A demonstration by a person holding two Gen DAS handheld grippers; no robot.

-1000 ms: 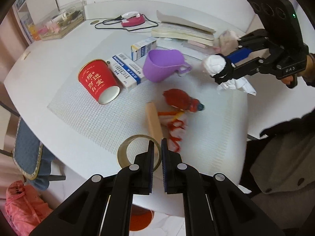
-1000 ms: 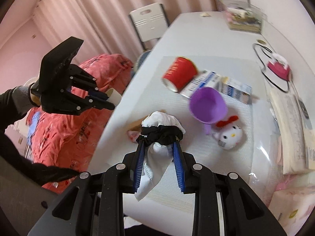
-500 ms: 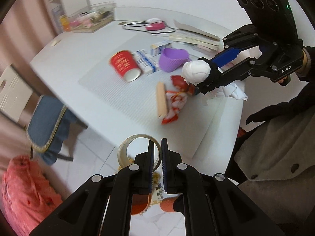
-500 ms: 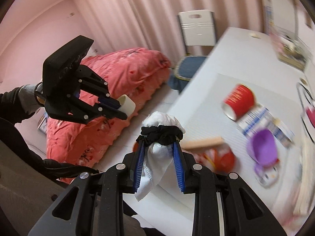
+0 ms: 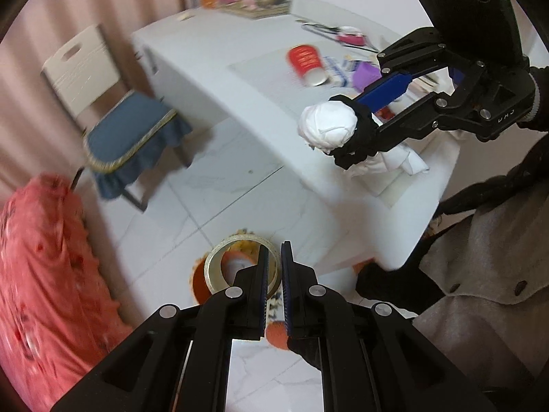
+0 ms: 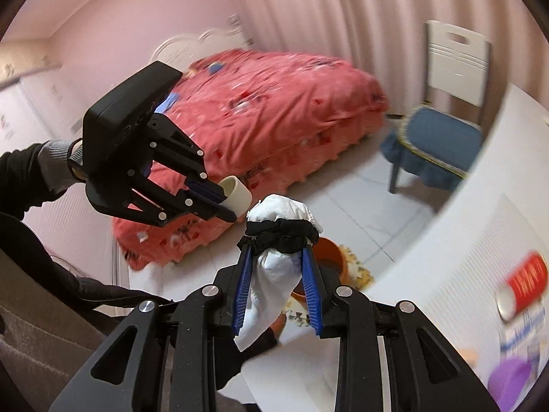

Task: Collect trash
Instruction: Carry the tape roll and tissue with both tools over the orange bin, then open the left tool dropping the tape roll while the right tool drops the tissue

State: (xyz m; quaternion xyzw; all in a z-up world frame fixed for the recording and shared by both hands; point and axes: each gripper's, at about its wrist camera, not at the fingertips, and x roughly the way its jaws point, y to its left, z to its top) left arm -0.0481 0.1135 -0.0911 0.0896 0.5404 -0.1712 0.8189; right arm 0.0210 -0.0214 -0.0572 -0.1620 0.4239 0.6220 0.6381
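Left gripper (image 5: 272,271): jaws nearly closed, pinching the wall of a tape roll (image 5: 240,267) above an orange bin (image 6: 329,257) on the floor.
Right gripper (image 6: 278,274): clamped on a white tissue wad (image 6: 274,274) ringed by a black scrunchie (image 6: 278,237), beyond the table (image 5: 240,68) edge.

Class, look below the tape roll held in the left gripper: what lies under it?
Under the empty tape roll in the left gripper: an orange bin on white floor tiles. Its contents are mostly hidden.
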